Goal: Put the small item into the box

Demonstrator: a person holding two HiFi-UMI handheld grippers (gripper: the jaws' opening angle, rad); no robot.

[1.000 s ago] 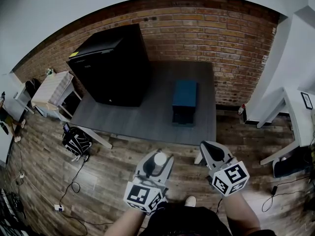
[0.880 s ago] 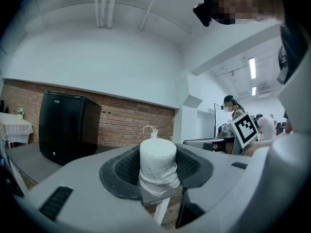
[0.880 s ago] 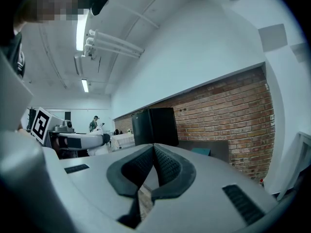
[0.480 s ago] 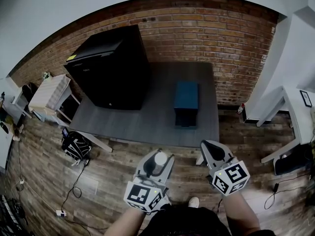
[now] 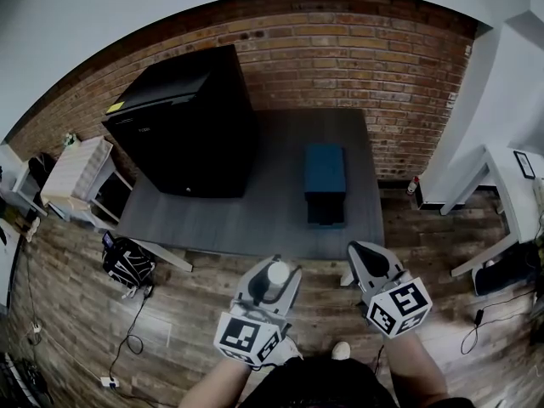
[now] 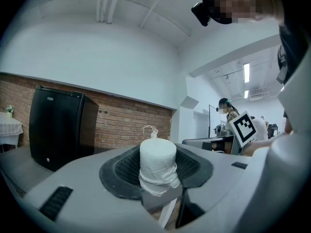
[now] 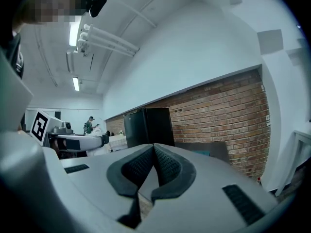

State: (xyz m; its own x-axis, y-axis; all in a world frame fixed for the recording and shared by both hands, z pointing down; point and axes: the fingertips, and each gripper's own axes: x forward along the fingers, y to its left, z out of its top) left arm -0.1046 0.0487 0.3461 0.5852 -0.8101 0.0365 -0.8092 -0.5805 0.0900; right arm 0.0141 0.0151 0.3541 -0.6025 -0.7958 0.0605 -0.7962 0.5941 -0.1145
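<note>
On my left gripper [image 5: 274,276] the jaws clamp the white spool [image 6: 157,161] upright, bound for the blue box [image 5: 325,177], while the right gripper [image 5: 368,260] jaws meet, empty.

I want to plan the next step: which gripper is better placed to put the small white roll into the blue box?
Left. The left gripper is clamped on the white roll, while the right gripper is shut and empty. The blue box stands on the table ahead of both.
</note>
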